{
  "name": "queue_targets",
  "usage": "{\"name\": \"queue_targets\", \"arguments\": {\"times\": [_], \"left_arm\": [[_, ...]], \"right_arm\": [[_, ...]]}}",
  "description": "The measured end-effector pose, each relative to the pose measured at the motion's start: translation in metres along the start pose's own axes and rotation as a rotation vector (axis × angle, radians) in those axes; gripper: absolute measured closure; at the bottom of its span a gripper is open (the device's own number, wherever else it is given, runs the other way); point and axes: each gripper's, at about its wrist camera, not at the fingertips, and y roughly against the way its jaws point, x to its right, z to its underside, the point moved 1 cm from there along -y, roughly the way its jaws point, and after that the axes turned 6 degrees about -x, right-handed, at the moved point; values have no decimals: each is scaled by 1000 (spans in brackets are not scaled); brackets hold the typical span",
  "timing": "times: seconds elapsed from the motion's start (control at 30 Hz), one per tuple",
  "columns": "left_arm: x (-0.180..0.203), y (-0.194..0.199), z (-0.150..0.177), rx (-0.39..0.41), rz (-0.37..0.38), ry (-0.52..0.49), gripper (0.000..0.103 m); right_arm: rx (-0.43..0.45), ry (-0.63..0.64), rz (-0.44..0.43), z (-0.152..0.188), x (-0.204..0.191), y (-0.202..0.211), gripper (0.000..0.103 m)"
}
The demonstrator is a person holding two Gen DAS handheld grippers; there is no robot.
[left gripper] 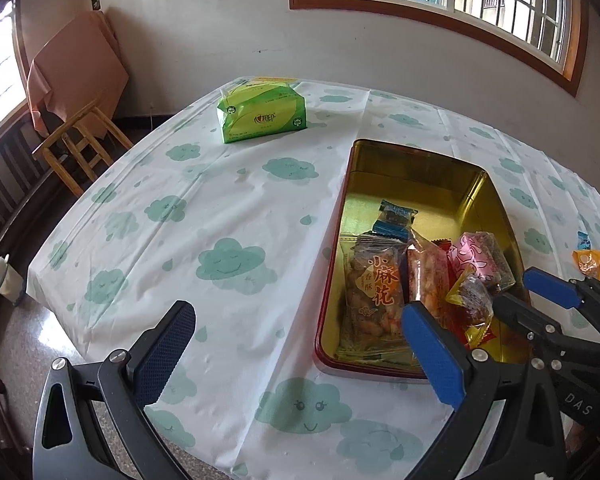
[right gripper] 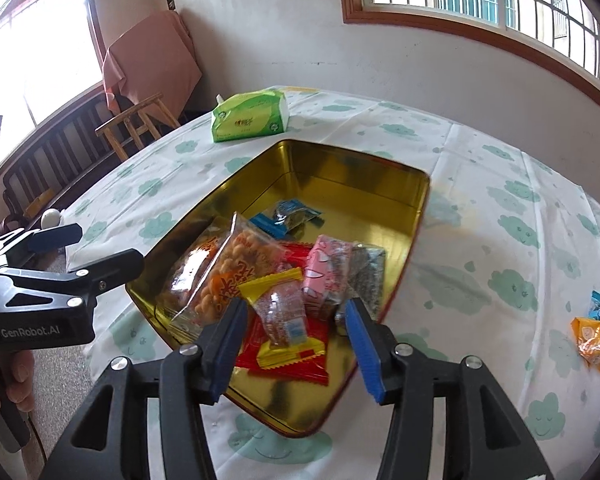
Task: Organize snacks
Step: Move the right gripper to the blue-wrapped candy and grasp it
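Snacks fill the near end of a gold tin on a table draped in a white cloth with green clouds. We see both of our tongs from their own cameras.

The right gripper hangs over the tin's near edge at 6 o'clock, jaws spread and pressing on nothing. A yellow packet lies between and beyond its blue pads, on a red wrapper. Around it lie a clear bag of fried twists, a pink packet and a blue packet farther in.

The left gripper is spread wide and empty, hovering above bare cloth at the tin's 9 o'clock side.

Outside the tin, at its 3 o'clock, an orange sweet and a small blue sweet sit on the cloth, just beside each other.

A green tissue pack rests beyond the tin near 11 o'clock.
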Motion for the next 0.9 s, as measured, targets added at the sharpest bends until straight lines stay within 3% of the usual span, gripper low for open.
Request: {"name": "queue_targets", "arguments": {"times": [0.3, 0.7, 0.9], "left_arm": [[33, 11, -5, 24, 36, -67, 0], [87, 19, -7, 31, 78, -167, 0], [115, 19, -9, 20, 100, -218, 0]], "right_arm": [[48, -113, 98, 20, 70, 36, 51], [101, -366, 355, 54, 234, 93, 51], [74, -447, 346, 51, 292, 77, 51]]}}
